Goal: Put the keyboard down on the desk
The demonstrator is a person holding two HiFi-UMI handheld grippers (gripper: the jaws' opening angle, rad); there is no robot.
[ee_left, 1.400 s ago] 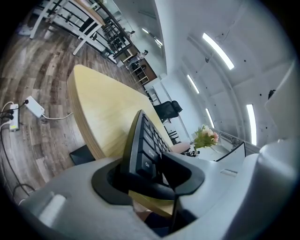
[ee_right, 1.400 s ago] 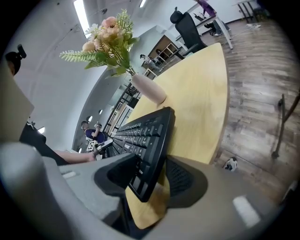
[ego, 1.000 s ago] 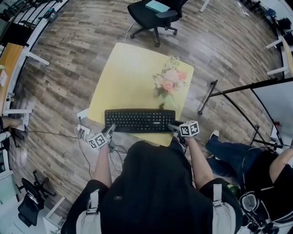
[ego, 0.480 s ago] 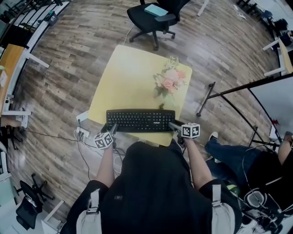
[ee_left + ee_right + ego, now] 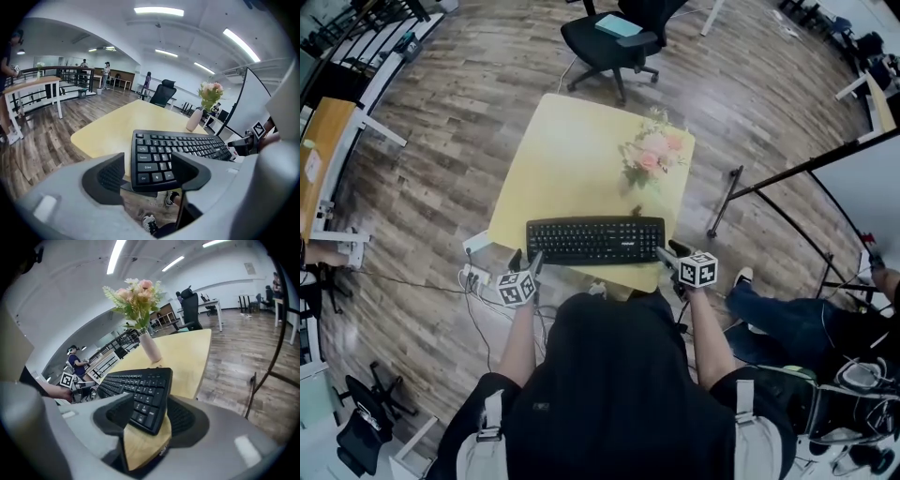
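Only container I saw was the pale vase [image 5: 151, 348] on the far right part of the yellow desk [image 5: 572, 159], holding pink and white flowers [image 5: 652, 155] with green leaves. Keyboard [image 5: 595, 240] was black, full-size, lying flat along the desk's near edge, keys up. Left gripper [image 5: 525, 258] had just been opening, jaws spread, keyboard's left end between them, pads off it. Right gripper [image 5: 668, 250] jaws also apart around the right end, not clamping.
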